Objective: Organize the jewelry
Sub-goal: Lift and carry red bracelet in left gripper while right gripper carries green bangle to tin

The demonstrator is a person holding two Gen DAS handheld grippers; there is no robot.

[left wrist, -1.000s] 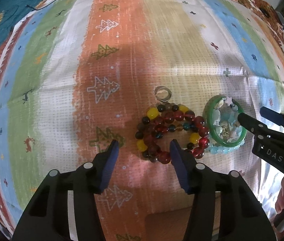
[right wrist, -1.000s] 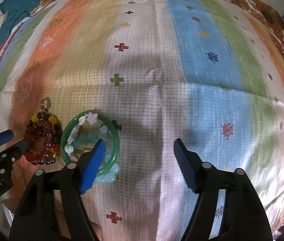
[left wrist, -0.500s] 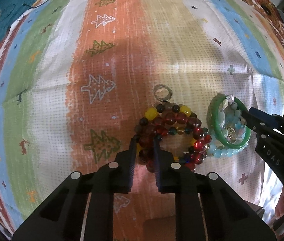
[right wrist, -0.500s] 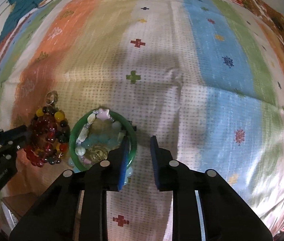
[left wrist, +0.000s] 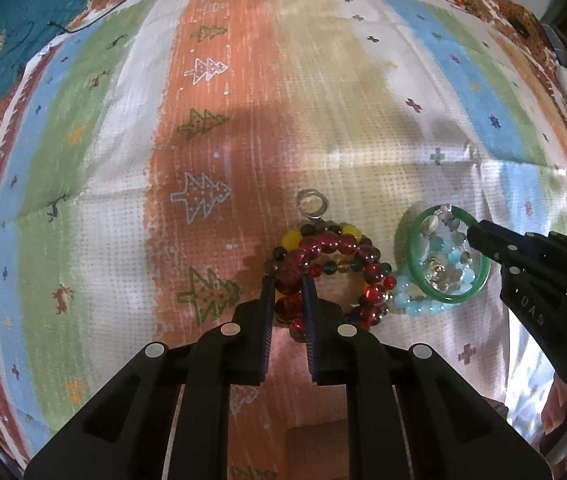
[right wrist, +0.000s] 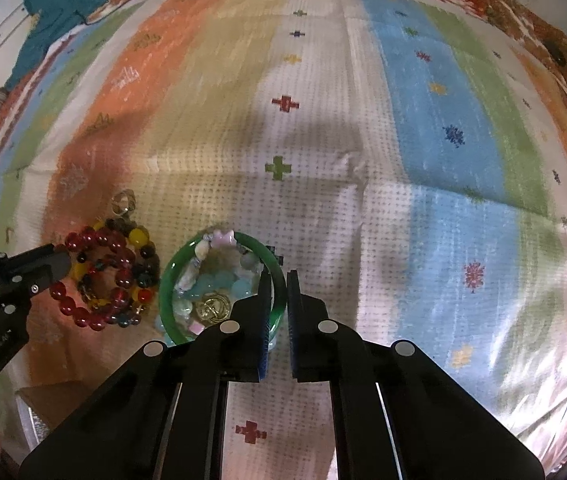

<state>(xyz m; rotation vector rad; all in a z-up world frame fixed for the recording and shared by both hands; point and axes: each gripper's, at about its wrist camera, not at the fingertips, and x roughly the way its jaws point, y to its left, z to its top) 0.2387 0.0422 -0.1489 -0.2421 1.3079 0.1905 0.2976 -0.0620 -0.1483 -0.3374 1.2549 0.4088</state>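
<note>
On the striped, patterned cloth (left wrist: 243, 120) covering the surface, the jewelry sits in two clusters side by side. To the left lies the heap of red, yellow and dark glass bead bracelets (left wrist: 325, 268), with a small silver ring (left wrist: 312, 204) just beyond it. The left tool (left wrist: 288, 286) has just been closing and now pinches a few of the red beads at the near-left edge of the heap, its pads pressing them from both sides. The risk here, as I judge it, is that round, glossy beads roll under flat pads: a lift could let the strand squirt out, or drag the tangled neighbours along, since the bracelets overlap each other and touch the pale blue bead bracelet (left wrist: 419, 304) to the right.

Further right, the green glass bangle (right wrist: 223, 288) rings a pile of pastel beads and a gold charm (right wrist: 213, 307). The right tool (right wrist: 279, 280) has also just been closing and clamps the bangle's right-hand rim. A hard, smooth rim held at one spot could pivot or slip, and tilting it would likely scatter the loose pieces inside across the cloth.
</note>
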